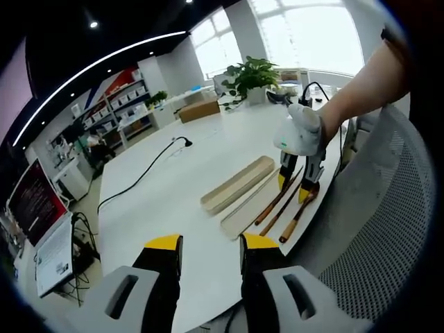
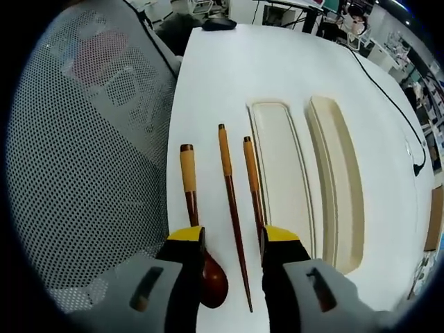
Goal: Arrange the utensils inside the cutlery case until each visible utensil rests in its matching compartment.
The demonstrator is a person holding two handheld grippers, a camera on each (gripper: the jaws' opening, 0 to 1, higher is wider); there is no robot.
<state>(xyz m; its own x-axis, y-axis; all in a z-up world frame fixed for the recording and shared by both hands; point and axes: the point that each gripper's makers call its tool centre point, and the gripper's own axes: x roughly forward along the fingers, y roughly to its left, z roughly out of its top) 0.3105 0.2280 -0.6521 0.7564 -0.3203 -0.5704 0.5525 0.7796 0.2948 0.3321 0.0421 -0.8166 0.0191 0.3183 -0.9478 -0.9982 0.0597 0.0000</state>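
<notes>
Bench (image 1: 187,180) first: white, long and broad, it carries everything I am working with, and in my right gripper view its surface (image 2: 208,83) runs away from me beside a grey mesh chair back (image 2: 90,139). That chair back (image 1: 388,229) also sits at the right of my left gripper view. A black cable (image 1: 149,166) trails across the far part of the bench, and a potted plant (image 1: 251,73) stands at its far end.

Next in size, the cutlery case lies as two pale halves side by side: the shallow tray (image 2: 281,166) nearer the utensils, and the deeper half (image 2: 336,173) just beyond it. From my left gripper view the same pair reads as a raised block (image 1: 238,184) and a flat tray (image 1: 246,211). Both halves look bare inside.

Three wooden utensils lie on the bench just beside the tray, outside the case, roughly parallel. The spoon (image 2: 198,236) is on the chair side, its bowl close to my right fingers. The two chopsticks (image 2: 232,208) lie between the spoon and the tray, one of them partly hidden behind a finger.

My right gripper (image 2: 230,239) hovers with its yellow-tipped fingers spread apart around one chopstick, gripping nothing; I also see it (image 1: 298,191) poised over the utensils, held by a person's arm (image 1: 361,83). My left gripper (image 1: 211,250) is well back from the case, fingers apart and empty.
</notes>
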